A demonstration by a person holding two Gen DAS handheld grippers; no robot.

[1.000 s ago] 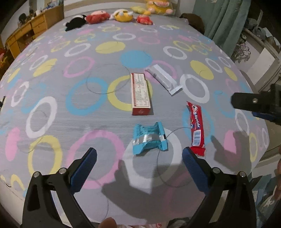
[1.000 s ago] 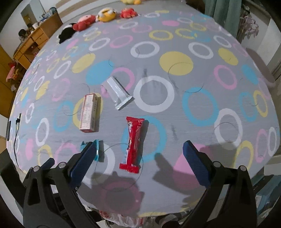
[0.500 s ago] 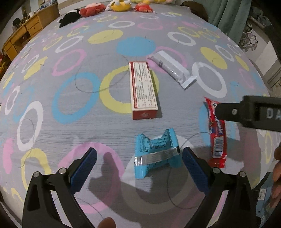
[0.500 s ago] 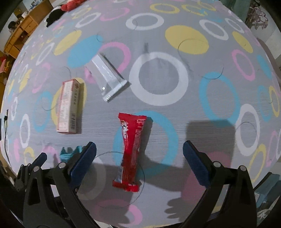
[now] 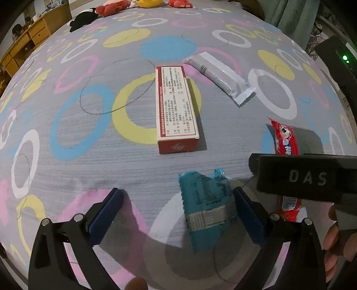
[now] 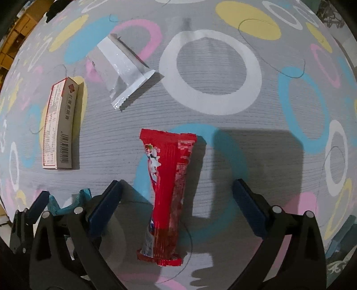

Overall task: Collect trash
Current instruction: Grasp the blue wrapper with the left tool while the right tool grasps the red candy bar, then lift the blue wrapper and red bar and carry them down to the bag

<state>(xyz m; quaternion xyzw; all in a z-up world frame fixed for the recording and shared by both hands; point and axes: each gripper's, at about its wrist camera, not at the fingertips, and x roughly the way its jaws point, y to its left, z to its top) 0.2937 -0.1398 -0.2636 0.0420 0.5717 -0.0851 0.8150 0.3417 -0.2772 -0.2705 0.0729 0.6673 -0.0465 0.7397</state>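
Note:
Trash lies on a grey bed cover with coloured rings. My left gripper point(image 5: 177, 205) is open low over a crumpled blue wrapper point(image 5: 206, 206), which lies between the fingers, close to the right finger point(image 5: 247, 214). My right gripper point(image 6: 176, 200) is open with a red snack wrapper point(image 6: 167, 183) lying between its fingers. The red wrapper also shows in the left wrist view point(image 5: 284, 138), partly hidden by the right gripper's body. A red-and-white carton point(image 5: 175, 104) and a silver wrapper point(image 5: 219, 74) lie farther off; the carton point(image 6: 59, 127) and silver wrapper point(image 6: 121, 69) also show in the right wrist view.
Plush toys point(image 5: 111, 9) lie at the far end of the bed. A wooden dresser point(image 5: 24, 42) stands at the far left, green curtains point(image 5: 290, 13) at the far right. The bed edge runs just below both grippers.
Both grippers have come down and forward toward the bed. The blue wrapper now lies between the left fingers and the red wrapper between the right fingers. Both stay open.

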